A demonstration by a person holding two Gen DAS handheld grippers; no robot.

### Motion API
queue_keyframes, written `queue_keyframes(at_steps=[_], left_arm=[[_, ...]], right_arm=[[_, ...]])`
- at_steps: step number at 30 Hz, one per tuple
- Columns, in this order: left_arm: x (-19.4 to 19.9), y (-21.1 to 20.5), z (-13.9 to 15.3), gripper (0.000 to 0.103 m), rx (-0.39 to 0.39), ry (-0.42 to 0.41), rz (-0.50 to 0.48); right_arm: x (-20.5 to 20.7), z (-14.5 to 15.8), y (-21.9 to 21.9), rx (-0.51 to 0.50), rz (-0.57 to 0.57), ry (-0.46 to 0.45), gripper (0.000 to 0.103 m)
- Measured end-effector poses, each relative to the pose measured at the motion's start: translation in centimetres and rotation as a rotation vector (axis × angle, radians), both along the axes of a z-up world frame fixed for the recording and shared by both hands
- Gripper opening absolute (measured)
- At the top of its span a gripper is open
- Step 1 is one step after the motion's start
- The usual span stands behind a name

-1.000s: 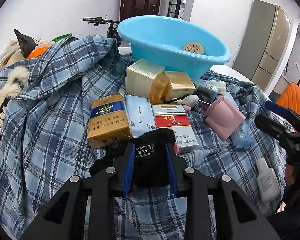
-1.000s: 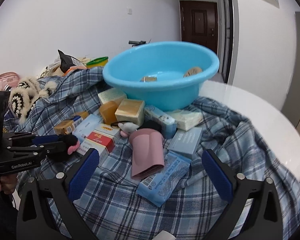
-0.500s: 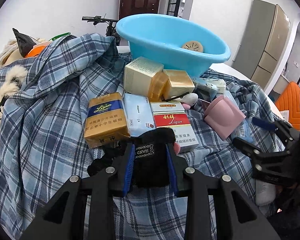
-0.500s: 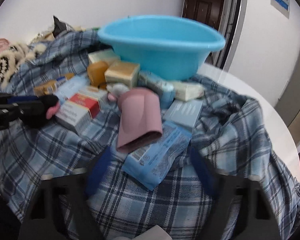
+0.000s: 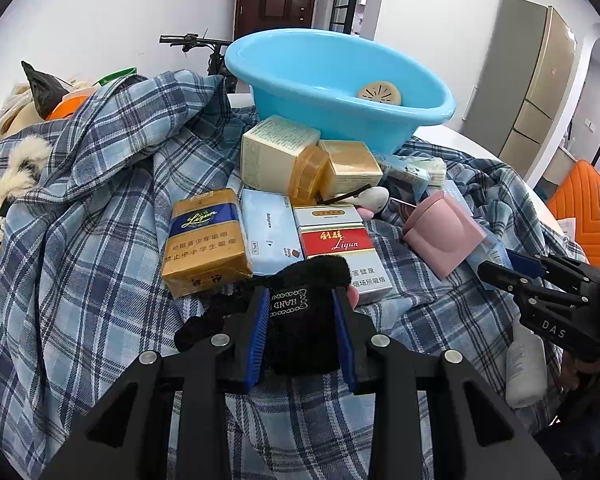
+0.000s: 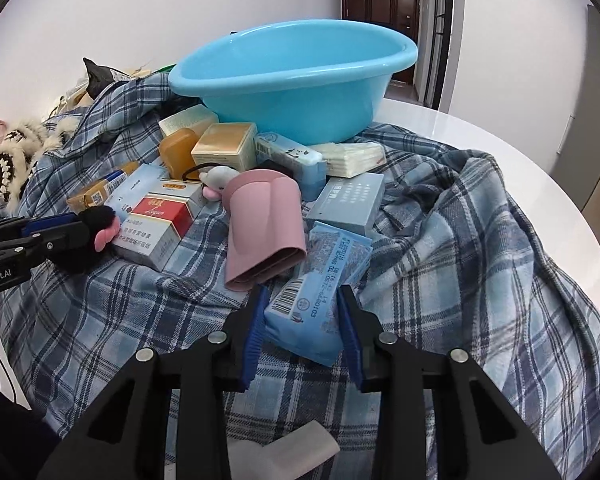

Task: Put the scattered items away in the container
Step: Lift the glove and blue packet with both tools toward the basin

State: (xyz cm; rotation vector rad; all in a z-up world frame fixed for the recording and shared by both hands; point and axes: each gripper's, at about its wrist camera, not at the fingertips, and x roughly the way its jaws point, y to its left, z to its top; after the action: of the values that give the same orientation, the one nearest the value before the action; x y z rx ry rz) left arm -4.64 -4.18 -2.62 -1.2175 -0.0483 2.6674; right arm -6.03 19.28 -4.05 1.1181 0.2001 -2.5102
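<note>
A light blue basin (image 5: pixel 332 120) (image 6: pixel 292 96) stands at the far side of a plaid cloth (image 5: pixel 80 220), with a round beige disc (image 5: pixel 378 94) inside. My left gripper (image 5: pixel 302 296) is shut on a black fuzzy glove (image 5: pixel 304 276) just in front of the red cigarette carton (image 5: pixel 336 240). The right wrist view has that gripper (image 6: pixel 60 228) and glove (image 6: pixel 96 220) at its left edge. My right gripper (image 6: pixel 302 304) is closing its jaws on a light blue tissue pack (image 6: pixel 320 276); both pads touch its near end. A pink pouch (image 6: pixel 260 220) lies against the pack.
Boxes crowd the cloth before the basin: a gold carton (image 5: pixel 204 240), a pale blue pack (image 5: pixel 268 236), cream boxes (image 5: pixel 276 148), a blue-grey box (image 6: pixel 344 204). A white bottle (image 5: pixel 526 360) lies near my right gripper. The white table edge (image 6: pixel 520 148) curves at right.
My right gripper's wide-open jaws tipped down and closed onto the blue tissue pack. The left gripper kept still, holding the black glove.
</note>
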Motion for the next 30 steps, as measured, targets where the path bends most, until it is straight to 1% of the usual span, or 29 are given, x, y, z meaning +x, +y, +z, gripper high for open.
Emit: queue_keyframes(at_steps=[3,7,15,18,20,25,28,30], left_arm=[[0.0,0.1,0.1,0.033,-0.014,0.003,0.011],[-0.1,0.2,0.8,0.033,-0.017,0.025,0.02],[-0.9,1.3,4.4,0.033,-0.009,0.134,0.01],[-1.2,1.3,6.6,0.033,0.011,0.182,0.027],[-1.3,1.3,8.5,0.033,0.015,0.237,0.047],[-1.0,1.3,12.9,0.033,0.019,0.355,0.075],[-0.5,1.1,15.3,0.034,0.036,0.419,0.097],[0.1,0.8,16.5,0.034,0.049,0.453,0.115]], right_arm=[[0.1,0.5,0.0,-0.003,-0.013,0.019,0.033],[0.1,2.0,0.3,-0.02,-0.029,0.066,0.033],[0.7,6.1,-0.6,-0.065,-0.004,0.19,0.033],[0.9,7.9,-1.0,-0.068,0.001,0.242,0.033],[1.3,9.4,-1.1,-0.077,0.002,0.286,0.033],[2.7,13.8,-1.1,-0.122,0.004,0.428,0.033],[4.0,16.2,-1.1,-0.152,0.004,0.519,0.033],[4.8,17.3,-1.2,-0.161,0.009,0.565,0.033]])
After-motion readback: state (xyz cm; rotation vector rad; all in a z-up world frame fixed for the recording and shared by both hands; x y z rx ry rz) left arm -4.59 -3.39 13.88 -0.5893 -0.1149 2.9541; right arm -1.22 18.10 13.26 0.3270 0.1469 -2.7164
